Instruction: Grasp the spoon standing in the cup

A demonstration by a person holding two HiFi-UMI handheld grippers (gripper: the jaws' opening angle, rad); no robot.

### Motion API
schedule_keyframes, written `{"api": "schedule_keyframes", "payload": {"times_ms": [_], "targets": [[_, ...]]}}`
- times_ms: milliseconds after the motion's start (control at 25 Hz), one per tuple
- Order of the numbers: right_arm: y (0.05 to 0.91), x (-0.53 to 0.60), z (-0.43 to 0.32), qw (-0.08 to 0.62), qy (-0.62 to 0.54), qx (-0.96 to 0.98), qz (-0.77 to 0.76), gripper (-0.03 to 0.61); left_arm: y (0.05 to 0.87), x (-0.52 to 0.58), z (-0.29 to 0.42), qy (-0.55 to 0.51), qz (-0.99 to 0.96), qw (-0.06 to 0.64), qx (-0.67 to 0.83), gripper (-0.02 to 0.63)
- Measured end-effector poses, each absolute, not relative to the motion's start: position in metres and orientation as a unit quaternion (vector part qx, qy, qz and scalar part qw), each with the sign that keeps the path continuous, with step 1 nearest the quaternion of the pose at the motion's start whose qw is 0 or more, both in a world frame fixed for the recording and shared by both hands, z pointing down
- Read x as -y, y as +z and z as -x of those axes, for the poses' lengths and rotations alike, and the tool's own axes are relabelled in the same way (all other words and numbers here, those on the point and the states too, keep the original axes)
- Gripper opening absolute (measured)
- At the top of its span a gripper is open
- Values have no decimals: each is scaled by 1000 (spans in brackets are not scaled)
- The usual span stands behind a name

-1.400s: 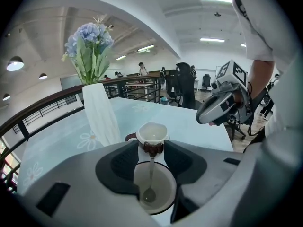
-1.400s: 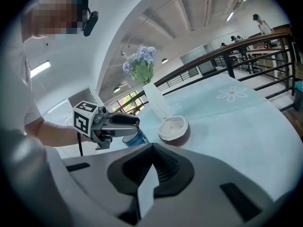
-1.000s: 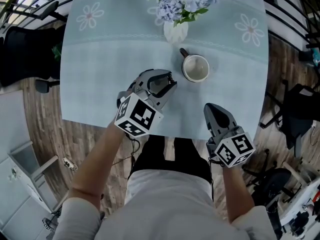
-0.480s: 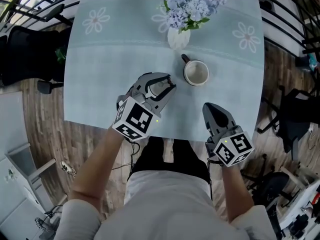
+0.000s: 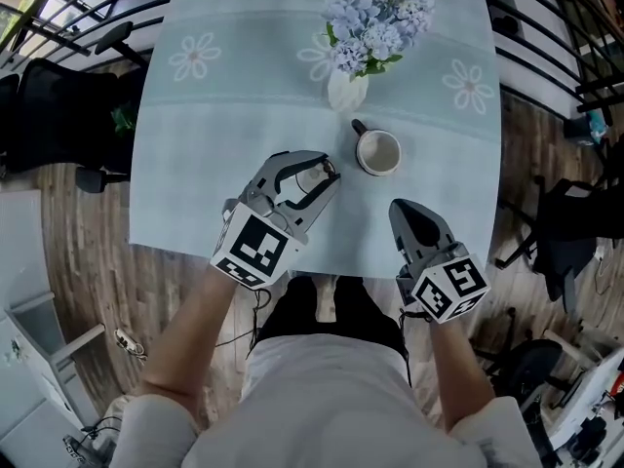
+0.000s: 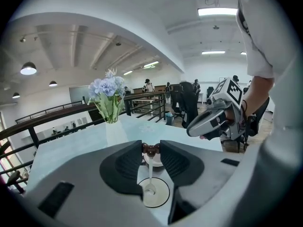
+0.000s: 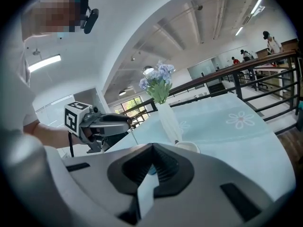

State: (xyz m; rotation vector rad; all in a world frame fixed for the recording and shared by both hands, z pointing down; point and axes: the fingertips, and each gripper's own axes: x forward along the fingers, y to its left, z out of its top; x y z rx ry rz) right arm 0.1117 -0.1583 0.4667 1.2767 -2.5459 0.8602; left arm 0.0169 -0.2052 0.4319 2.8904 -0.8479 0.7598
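Note:
A thin pale spoon (image 6: 150, 174) with a brown bear-shaped top hangs between the pads of my left gripper (image 6: 151, 148), which is shut on that top. The right gripper view shows the spoon (image 7: 134, 137) dangling below the left gripper (image 7: 125, 122), clear of the cup. The white cup (image 5: 378, 152) with its dark handle stands on the pale blue tablecloth, just right of the left gripper (image 5: 330, 175). My right gripper (image 5: 408, 211) hovers near the table's front edge, below the cup, jaws shut with nothing in them.
A white vase of blue flowers (image 5: 347, 88) stands just behind the cup. The table's front edge (image 5: 195, 244) runs under both grippers. Black chairs (image 5: 58, 115) and a dark railing (image 5: 546, 27) flank the table on wooden floor.
Both grippers have risen a little above the table, the left one carrying the spoon with it. The cup has stayed where it stood.

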Motion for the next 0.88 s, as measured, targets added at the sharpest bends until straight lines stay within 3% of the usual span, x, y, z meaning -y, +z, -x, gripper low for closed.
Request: {"api": "schedule_keyframes", "payload": {"times_ms": [880], "targets": [[386, 164, -82, 65, 203, 874, -436, 14, 356, 195, 37, 150, -932, 40, 326, 130]]}}
